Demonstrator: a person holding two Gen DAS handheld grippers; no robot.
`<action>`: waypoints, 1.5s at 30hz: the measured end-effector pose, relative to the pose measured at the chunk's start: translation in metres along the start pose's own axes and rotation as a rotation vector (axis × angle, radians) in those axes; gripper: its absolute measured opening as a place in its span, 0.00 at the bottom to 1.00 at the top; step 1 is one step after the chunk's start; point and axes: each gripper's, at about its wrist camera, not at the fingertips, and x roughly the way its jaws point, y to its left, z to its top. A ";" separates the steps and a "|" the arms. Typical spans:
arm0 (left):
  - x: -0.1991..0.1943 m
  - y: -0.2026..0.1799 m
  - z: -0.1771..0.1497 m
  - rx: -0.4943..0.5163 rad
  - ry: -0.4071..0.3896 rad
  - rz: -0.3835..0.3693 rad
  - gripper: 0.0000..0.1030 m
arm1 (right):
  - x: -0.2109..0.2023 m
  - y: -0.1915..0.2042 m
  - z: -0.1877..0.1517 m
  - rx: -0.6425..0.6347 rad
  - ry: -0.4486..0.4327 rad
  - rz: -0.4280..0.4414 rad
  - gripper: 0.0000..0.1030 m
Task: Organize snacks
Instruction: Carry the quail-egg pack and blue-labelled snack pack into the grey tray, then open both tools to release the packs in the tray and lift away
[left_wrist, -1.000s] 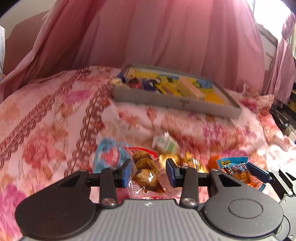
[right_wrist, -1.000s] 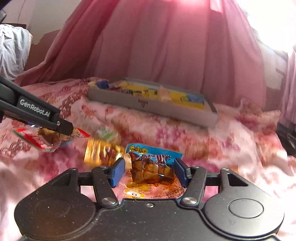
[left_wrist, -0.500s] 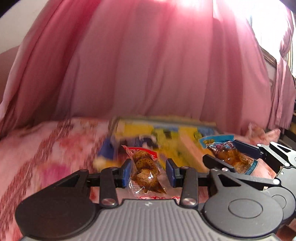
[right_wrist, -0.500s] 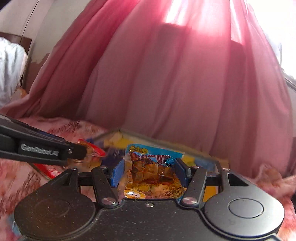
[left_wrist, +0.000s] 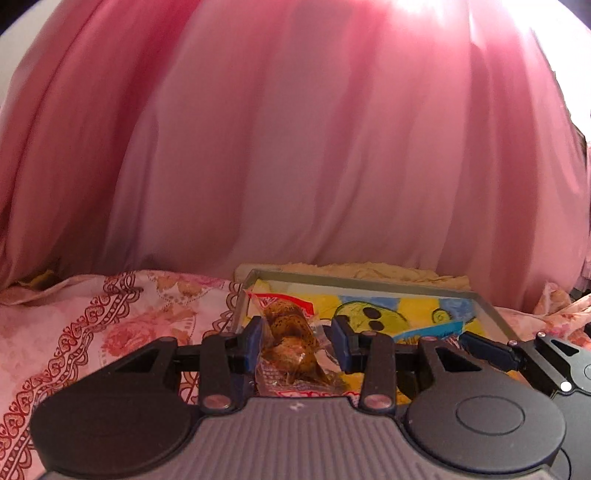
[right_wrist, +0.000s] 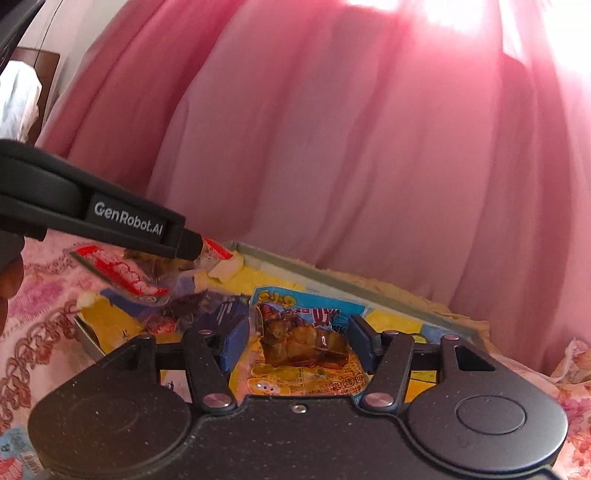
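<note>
The left gripper (left_wrist: 297, 341) is clenched on a clear red-edged snack pack (left_wrist: 291, 339) of brown pieces, the pack standing between its blue pads and hanging just over the near-left corner of the grey tray (left_wrist: 491, 310). The right gripper (right_wrist: 297, 341) grasps a blue-and-yellow snack packet (right_wrist: 306, 343) in the same way, held above the tray's middle; in its view the left gripper's arm crosses ahead and to the left, its pack dangling over loose snacks (right_wrist: 195, 306) already lying in the tray. Beyond the tray hangs a pink curtain (left_wrist: 295, 147); the floral bedspread (left_wrist: 92, 325) lies left of the left gripper. Judging from this, the step is the drop into the tray. To do it well, lower each pack until it is well inside the rim before letting go, choose a bare yellow patch clear of the lying snacks, and release one side at a time, since the two grippers are close together
</note>
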 end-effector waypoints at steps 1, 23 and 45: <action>0.005 0.000 -0.001 -0.002 0.007 0.002 0.42 | 0.002 0.001 -0.001 0.002 0.005 0.000 0.59; -0.014 0.002 0.017 -0.087 0.031 0.013 0.82 | -0.030 -0.014 0.027 0.081 -0.015 -0.020 0.89; -0.205 -0.032 -0.028 -0.010 -0.113 0.033 1.00 | -0.243 -0.024 -0.010 0.304 -0.125 -0.153 0.99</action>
